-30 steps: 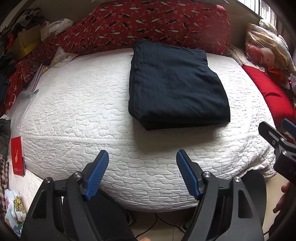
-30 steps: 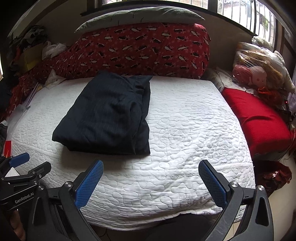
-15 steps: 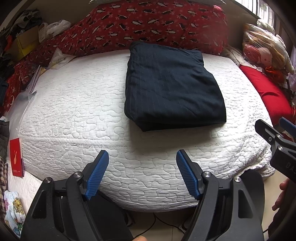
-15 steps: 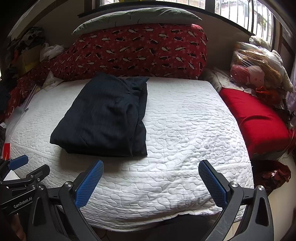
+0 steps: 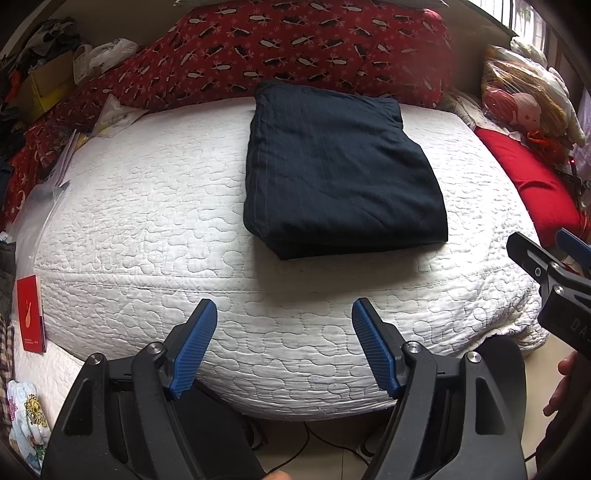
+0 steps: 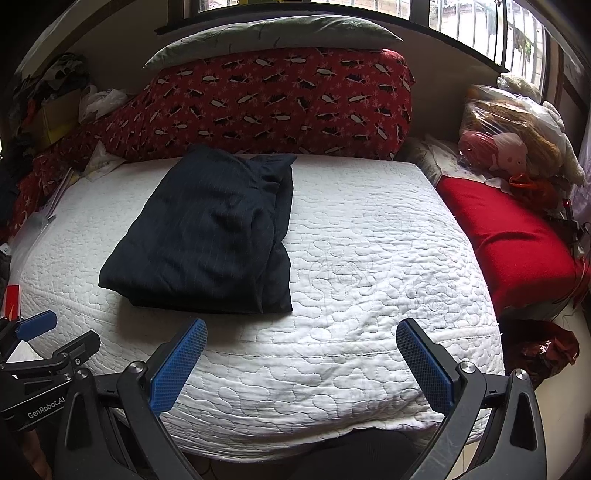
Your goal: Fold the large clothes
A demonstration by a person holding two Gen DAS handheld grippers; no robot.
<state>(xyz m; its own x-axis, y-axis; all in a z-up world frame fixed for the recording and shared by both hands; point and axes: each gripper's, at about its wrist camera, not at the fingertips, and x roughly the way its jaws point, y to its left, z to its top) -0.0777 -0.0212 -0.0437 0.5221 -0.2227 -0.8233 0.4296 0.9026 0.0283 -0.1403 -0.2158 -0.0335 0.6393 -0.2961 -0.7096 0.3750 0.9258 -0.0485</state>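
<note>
A dark navy pinstriped garment [image 5: 340, 173] lies folded in a thick rectangle on the white quilted bed [image 5: 147, 221]; it also shows in the right wrist view [image 6: 210, 236], left of the bed's [image 6: 369, 258] middle. My left gripper [image 5: 284, 314] is open and empty, off the bed's near edge, short of the garment. My right gripper [image 6: 301, 332] is open and empty, also off the near edge, to the garment's right. Each gripper shows at the edge of the other's view.
A red patterned bolster [image 6: 277, 99] lies along the bed's far side with a grey pillow [image 6: 269, 33] on top. A red cushion [image 6: 509, 243] and bagged plush toys [image 6: 513, 140] sit at the right. Papers and clutter [image 5: 66, 155] lie at the left. A red booklet [image 5: 31, 314] lies on the bed's left side.
Both grippers have drawn back slightly and tilted up; the garment sits a little lower in the right wrist view. The garment itself has not moved. Both grippers stay open.
</note>
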